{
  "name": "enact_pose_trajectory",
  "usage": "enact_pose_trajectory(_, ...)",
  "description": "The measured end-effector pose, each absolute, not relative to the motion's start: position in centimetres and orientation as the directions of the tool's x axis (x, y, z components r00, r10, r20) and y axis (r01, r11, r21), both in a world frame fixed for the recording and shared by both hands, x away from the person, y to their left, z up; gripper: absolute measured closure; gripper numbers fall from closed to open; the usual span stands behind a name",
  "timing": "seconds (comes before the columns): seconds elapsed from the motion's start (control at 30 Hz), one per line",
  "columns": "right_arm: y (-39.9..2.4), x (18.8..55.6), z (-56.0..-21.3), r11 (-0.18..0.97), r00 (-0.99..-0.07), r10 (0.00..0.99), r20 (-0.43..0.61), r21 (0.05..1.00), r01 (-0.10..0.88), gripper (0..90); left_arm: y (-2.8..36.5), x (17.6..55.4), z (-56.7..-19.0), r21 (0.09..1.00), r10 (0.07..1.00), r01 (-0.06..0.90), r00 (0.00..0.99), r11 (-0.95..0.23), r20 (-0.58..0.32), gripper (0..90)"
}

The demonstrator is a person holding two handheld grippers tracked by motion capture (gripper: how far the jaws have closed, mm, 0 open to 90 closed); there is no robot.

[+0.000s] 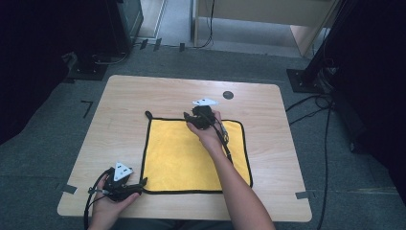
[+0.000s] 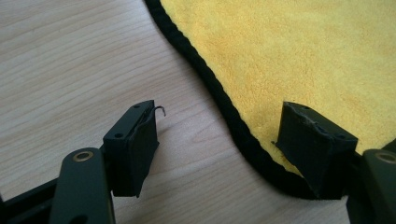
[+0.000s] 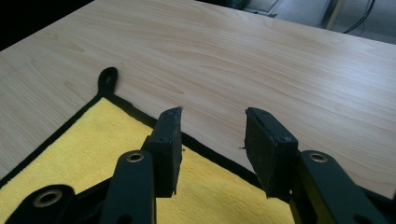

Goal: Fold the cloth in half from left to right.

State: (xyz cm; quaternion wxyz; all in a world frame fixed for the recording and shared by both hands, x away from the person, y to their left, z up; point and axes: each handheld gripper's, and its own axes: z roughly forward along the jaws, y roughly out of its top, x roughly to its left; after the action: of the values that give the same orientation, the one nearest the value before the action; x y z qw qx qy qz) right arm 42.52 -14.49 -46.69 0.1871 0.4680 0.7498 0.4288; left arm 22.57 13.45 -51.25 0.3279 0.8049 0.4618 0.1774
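A yellow cloth (image 1: 191,153) with black edging lies flat on the wooden table (image 1: 268,105). My left gripper (image 1: 142,183) is at the cloth's near left corner, open. In the left gripper view the left gripper (image 2: 219,109) straddles the black edge, one jaw over bare wood, the other over the cloth (image 2: 303,56). My right gripper (image 1: 187,118) is at the cloth's far edge, open. In the right gripper view the right gripper (image 3: 213,112) hangs above the black edge with nothing between its pads. The cloth's hanging loop (image 3: 108,79) sticks out at the far left corner.
A small dark round mark (image 1: 228,95) sits on the table behind the cloth. Black stand bases (image 1: 306,79) and cables (image 1: 311,112) lie on the grey floor around the table. Bare wood borders the cloth on every side.
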Motion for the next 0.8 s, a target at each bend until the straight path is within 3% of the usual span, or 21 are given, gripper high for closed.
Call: enact_pose_trajectory(0.8, -6.8, 44.4, -49.1, 0.264, -0.546, 0.829, 0.121, 0.776, 0.573, 56.4, 13.3, 22.3, -51.3, 0.688, 0.866, 0.631, 0.500, -0.357, -0.008, 28.1)
